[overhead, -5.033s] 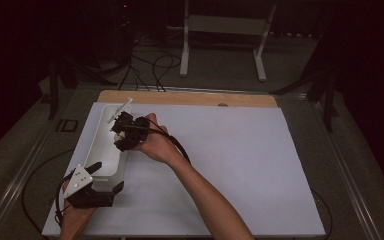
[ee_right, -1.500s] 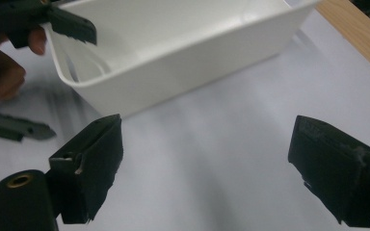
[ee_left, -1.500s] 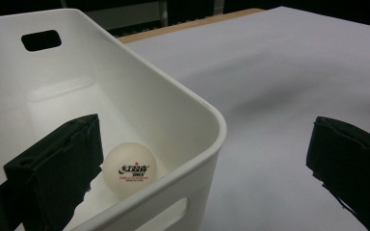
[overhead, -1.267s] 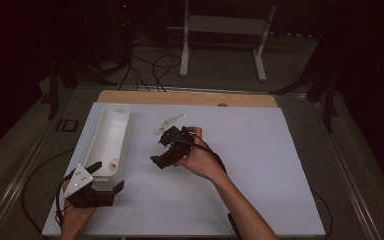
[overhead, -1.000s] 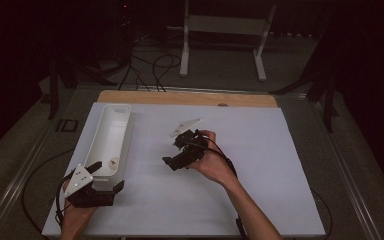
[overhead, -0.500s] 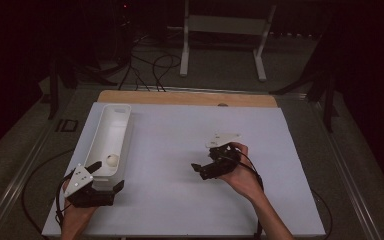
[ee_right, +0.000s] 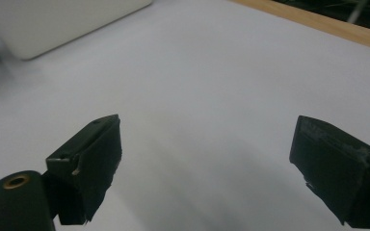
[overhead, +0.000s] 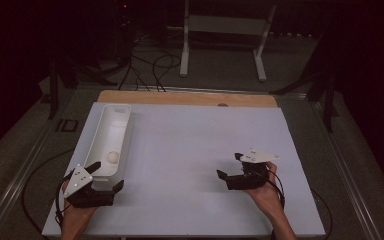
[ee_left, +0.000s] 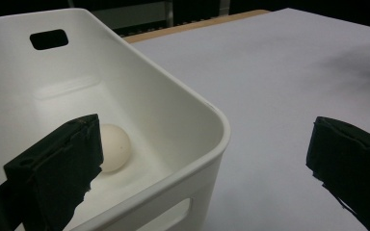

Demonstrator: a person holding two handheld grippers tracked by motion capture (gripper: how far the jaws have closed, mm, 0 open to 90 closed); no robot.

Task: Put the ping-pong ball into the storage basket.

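Observation:
A long white bin (overhead: 111, 131) lies along the left side of the white sheet (overhead: 190, 145), with a small white ball (overhead: 112, 157) inside near its front end. My left gripper (overhead: 106, 176) is open at the bin's near end. In the left gripper view (ee_left: 204, 144) one jaw is inside the bin (ee_left: 173, 91) next to the ball (ee_left: 113, 153), the other outside over the sheet. My right gripper (overhead: 230, 166) is open and holds nothing, low over the sheet at the right front. The right gripper view (ee_right: 207, 132) shows bare sheet between the jaws and the bin (ee_right: 53, 19) far off.
A wooden strip (overhead: 190, 97) borders the sheet's far edge. Beyond the table are a white stand (overhead: 220, 45) and floor cables (overhead: 150, 62). A small dark object (overhead: 67, 125) sits off the table's left side.
My right gripper has left the bin and crossed the sheet to the right and toward the front edge, open. The ball lies in the bin. The left gripper has stayed put.

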